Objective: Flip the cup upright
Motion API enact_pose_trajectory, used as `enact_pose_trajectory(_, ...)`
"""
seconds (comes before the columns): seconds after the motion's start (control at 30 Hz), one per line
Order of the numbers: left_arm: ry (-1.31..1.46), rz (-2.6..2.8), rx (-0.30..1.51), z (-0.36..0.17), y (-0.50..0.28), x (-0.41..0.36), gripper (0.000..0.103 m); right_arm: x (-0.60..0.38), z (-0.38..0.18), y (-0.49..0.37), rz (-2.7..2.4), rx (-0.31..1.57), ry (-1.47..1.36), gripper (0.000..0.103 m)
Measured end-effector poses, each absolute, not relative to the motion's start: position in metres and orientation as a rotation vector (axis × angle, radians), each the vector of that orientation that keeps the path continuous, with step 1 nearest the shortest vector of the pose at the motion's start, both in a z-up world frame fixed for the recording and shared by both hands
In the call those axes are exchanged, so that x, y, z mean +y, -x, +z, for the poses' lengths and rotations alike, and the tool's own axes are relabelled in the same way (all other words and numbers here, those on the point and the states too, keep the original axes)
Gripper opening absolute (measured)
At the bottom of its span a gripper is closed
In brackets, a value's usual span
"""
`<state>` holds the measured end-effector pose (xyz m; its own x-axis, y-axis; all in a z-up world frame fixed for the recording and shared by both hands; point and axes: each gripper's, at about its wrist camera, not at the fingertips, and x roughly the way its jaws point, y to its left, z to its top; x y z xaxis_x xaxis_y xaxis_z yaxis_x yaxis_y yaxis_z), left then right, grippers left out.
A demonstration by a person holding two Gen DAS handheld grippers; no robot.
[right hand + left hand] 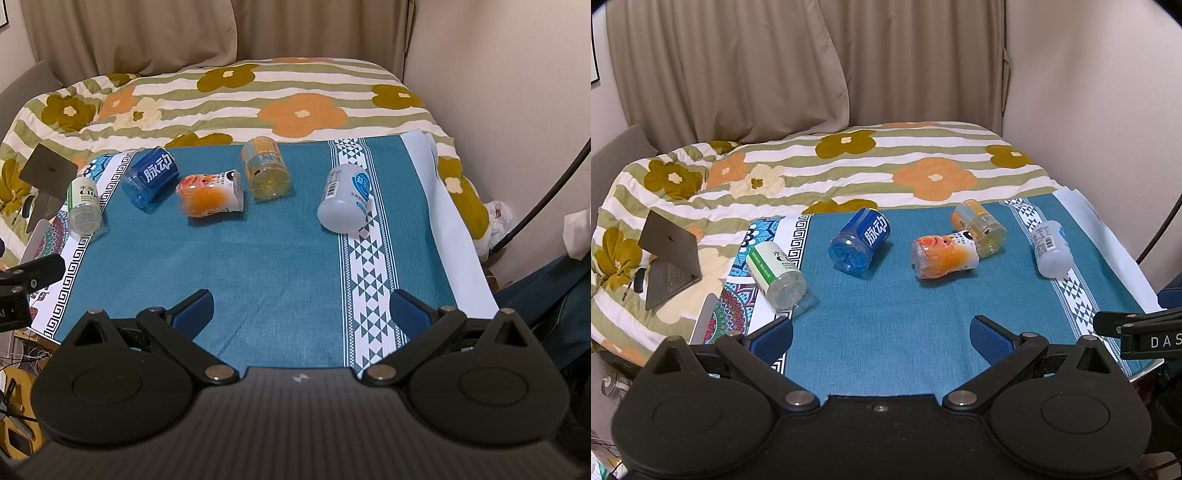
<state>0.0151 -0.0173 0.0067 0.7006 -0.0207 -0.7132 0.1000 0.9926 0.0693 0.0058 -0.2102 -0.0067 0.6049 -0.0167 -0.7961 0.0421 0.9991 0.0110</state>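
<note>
Several cut-bottle cups lie on their sides on a teal cloth [886,314] [258,258]. From left: a clear green-label cup [775,275] [84,206], a blue cup [860,240] [149,177], an orange-and-white cup [943,256] [210,195], a yellow cup [980,227] [266,170], and a pale white-blue cup [1051,253] [345,197]. My left gripper [882,332] is open and empty, low over the near cloth. My right gripper [301,308] is open and empty, near the front edge. Both are well short of the cups.
A flowered quilt [849,166] covers the bed behind the cloth. An open laptop [668,254] stands on the quilt at left. Curtains and a wall are behind. The other gripper's black body shows at the right edge of the left wrist view [1137,332].
</note>
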Motion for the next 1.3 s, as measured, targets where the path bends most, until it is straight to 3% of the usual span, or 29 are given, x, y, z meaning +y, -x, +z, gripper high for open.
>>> enact_pose_trajectory(0.77,-0.114,-0.052,0.776,0.016,-0.034,-0.023,0.103,-0.223,-0.010,-0.017,0.014,0.928,-0.026,0.103)
enact_pose_trajectory(1.3,-0.392,-0.348,0.807,-0.013,-0.151,-0.058,0.103,-0.254,-0.025,-0.076,-0.093,1.012,-0.116,0.103)
